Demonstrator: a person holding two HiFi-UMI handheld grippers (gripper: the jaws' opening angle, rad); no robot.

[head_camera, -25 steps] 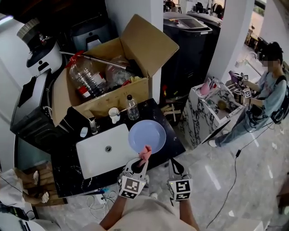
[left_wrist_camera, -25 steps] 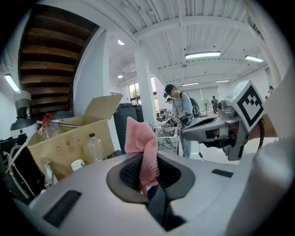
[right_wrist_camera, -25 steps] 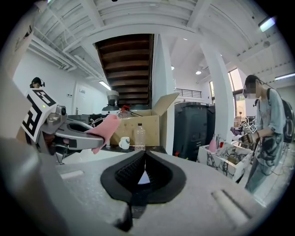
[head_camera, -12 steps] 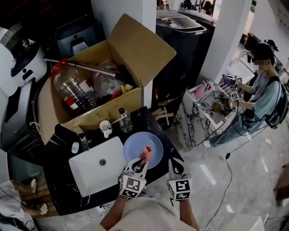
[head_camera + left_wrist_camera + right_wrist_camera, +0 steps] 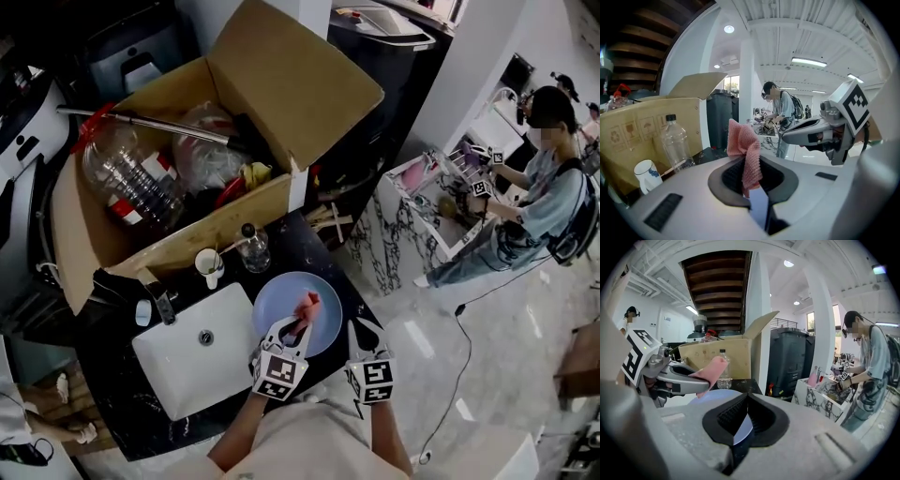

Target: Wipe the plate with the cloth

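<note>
While left tongs (image 5: 300, 324) pinch the cloth (image 5: 307, 303), right tongs (image 5: 359, 331) clamp the plate (image 5: 277, 302); its near rim is hidden.

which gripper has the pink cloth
The left gripper, its jaws shut on the pink cloth; the right gripper grips the blue plate instead.

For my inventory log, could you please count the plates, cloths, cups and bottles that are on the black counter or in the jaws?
Plate: 1
Cloth: 1
Cup: 1
Bottle: 1
Total: 4
</note>
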